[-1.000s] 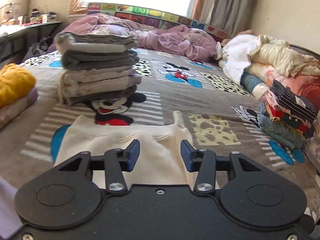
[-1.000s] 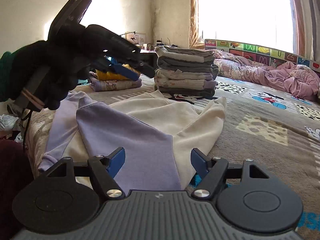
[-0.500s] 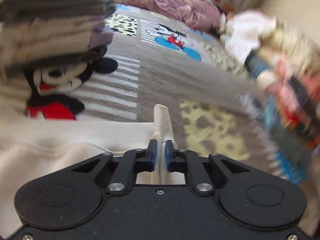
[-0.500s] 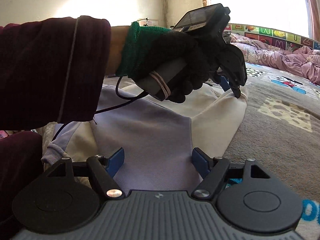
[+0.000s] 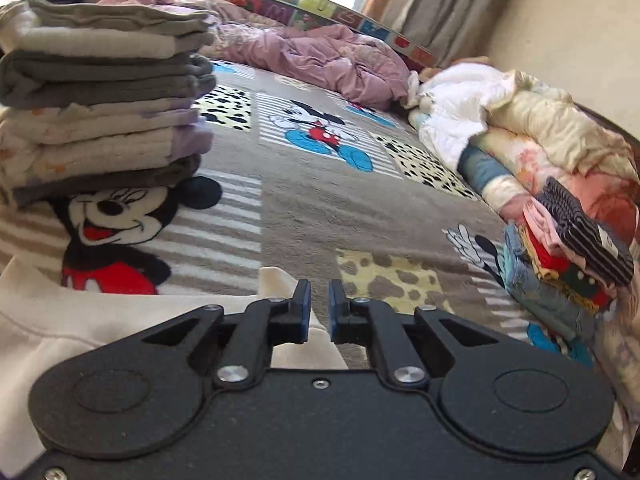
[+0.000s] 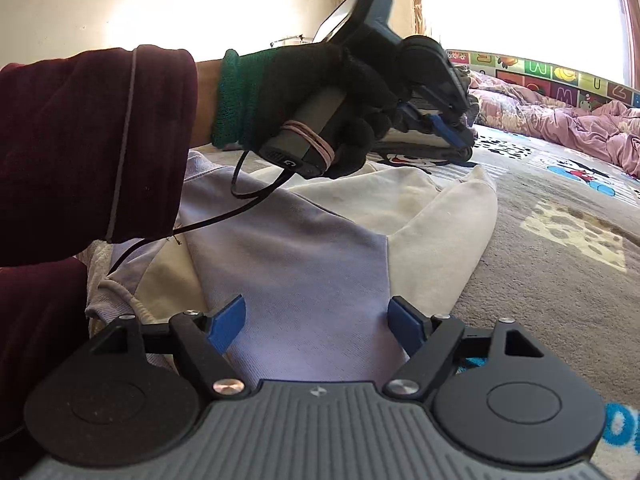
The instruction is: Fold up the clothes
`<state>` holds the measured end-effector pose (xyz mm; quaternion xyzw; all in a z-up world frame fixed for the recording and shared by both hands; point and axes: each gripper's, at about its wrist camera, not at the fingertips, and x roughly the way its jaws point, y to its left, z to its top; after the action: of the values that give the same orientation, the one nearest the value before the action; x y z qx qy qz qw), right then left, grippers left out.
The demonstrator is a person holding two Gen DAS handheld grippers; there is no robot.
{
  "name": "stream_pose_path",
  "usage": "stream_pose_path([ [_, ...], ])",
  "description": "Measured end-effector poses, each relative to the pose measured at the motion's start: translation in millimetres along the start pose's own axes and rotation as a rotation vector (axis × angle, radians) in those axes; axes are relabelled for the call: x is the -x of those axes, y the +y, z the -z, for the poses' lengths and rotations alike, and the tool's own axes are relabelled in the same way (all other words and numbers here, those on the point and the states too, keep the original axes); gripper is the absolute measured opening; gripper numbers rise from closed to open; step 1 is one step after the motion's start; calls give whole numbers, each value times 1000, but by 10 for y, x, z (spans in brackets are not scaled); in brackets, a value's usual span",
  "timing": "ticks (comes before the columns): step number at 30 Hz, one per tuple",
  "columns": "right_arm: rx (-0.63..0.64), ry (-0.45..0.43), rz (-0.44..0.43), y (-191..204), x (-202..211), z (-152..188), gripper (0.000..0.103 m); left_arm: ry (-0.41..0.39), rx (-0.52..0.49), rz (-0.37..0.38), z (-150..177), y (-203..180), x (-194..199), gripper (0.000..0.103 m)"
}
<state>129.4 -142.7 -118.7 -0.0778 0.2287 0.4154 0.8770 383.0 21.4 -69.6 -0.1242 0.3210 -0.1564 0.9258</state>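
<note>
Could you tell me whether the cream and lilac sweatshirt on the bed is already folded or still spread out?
Still mostly spread out: the sweatshirt lies open across the blanket, lilac panel up, not a compact bundle.

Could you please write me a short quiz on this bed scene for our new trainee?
1. True or false: the folded stack stands on the bed, beyond the cream garment.
2. The garment's coloured panel is: A lavender, B red, C green?
3. In the left wrist view, which side holds the unfolded pile?
Key: 1 true; 2 A; 3 the right.
</note>
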Motion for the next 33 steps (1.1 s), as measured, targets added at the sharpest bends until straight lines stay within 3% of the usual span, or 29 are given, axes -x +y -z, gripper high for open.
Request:
stream_pose_path([
  [4,17,14,-14,32,-17,5,78,134,-14,-150,87,181,-571,10],
  [6,20,25,-19,40,-27,7,78,103,118,-77,-18,288,-460,10],
  [8,21,28,-24,46,-31,7,78,39,81,-34,-46,227,-350,19],
  [9,22,31,-26,42,-36,13,79,35,65,-32,-44,209,-355,23],
  [10,21,31,-29,37,-38,15,79,89,55,-67,-9,217,-482,30],
  [11,18,30,-31,33,-37,16,79,125,34,-97,18,208,-579,30],
  [13,14,27,-34,26,-28,15,79,114,-42,-126,21,118,-601,31],
  [15,12,22,-36,23,-5,14,79,59,-57,-133,-43,2,-352,32],
  [17,14,14,-42,30,11,16,79,2,-53,-142,-49,-53,-28,41],
  [21,-36,-45,-39,-60,145,-10,78,-95,-15,-168,90,-8,750,42],
  [25,-70,-69,-25,-122,393,-2,78,-151,69,-225,485,236,1601,53],
  [28,-69,-56,-20,-99,560,27,78,-176,162,-271,859,475,2133,53],
  [33,-20,-31,-23,145,692,84,78,-212,382,-307,1447,906,2684,54],
])
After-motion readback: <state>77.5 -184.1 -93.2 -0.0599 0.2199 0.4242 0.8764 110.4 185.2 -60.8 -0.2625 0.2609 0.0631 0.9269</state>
